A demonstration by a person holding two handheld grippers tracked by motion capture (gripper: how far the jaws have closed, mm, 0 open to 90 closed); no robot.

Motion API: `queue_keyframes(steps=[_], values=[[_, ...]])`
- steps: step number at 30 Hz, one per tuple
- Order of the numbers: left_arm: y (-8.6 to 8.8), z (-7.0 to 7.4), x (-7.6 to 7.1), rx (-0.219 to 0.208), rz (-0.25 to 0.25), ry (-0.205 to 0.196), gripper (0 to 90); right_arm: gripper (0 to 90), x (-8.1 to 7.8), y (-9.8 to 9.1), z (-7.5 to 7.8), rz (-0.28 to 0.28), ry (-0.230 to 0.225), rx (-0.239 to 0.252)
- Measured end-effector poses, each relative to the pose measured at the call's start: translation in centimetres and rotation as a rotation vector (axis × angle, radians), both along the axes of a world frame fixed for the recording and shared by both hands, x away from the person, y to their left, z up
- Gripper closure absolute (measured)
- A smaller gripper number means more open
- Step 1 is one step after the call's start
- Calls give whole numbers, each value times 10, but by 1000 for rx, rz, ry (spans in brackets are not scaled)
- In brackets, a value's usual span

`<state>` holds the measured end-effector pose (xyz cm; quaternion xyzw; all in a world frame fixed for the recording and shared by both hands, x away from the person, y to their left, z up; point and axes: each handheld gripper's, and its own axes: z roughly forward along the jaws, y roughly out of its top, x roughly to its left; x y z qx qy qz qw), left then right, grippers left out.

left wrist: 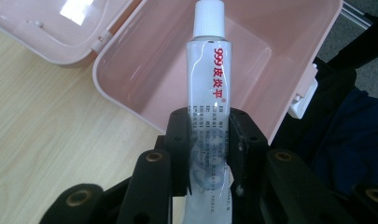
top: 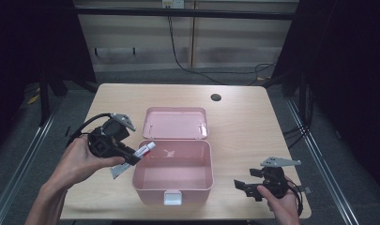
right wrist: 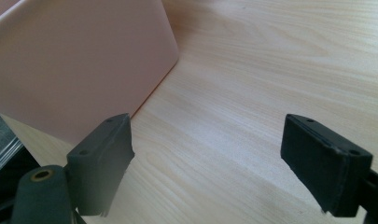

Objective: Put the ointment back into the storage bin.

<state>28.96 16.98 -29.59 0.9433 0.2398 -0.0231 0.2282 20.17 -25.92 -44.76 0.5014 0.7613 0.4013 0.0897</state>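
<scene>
Still, the left gripper (left wrist: 210, 140) pinches the tube (left wrist: 209, 84) only low on its soft body, so it could sag or slip and its cap catch the box (left wrist: 130, 100) rim instead of clearing it. From the gripper at lower centre, the tube runs up over the open box. At lower right of the high view, the right gripper (top: 246, 186) stands open, empty, above the worktop (top: 244, 117).

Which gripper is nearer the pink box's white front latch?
Right. The right gripper rests open on the table beside the pink box, near its white front latch. The left gripper holds a white tube over the box's far left rim.
</scene>
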Motion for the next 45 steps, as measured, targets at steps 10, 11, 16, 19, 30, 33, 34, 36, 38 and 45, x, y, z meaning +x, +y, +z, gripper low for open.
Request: queue_keyframes(steps=[10, 11, 16, 19, 30, 33, 34, 36, 38, 45], values=[[-16, -6, 2, 1, -46, 19, 715, 164, 0, 0, 0, 0, 0, 3], [-17, -6, 4, 8, -68, 18, 715, 164, 0, 0, 0, 0, 1, 3], [-25, -12, 5, -2, -72, 40, 715, 164, 0, 0, 0, 1, 2, 4], [-29, -15, 6, -10, -87, 46, 716, 164, 0, 0, 0, 2, 2, 4], [-51, -17, 7, -4, -153, 61, 715, 164, 1, 0, 0, 3, -1, 3], [-54, -18, 8, 3, -163, 69, 716, 164, 1, 0, 0, 3, 1, 4], [-56, -19, 9, 5, -174, 72, 715, 163, 1, 0, 0, 2, 1, 3], [-60, -19, 9, 14, -182, 77, 716, 164, 1, 0, 0, 3, 2, 5], [-65, -20, 8, 16, -189, 75, 716, 164, 0, 0, 0, 3, 2, 5], [-77, -25, 7, 44, -227, 81, 715, 164, 0, 0, 0, 4, 0, 8]])
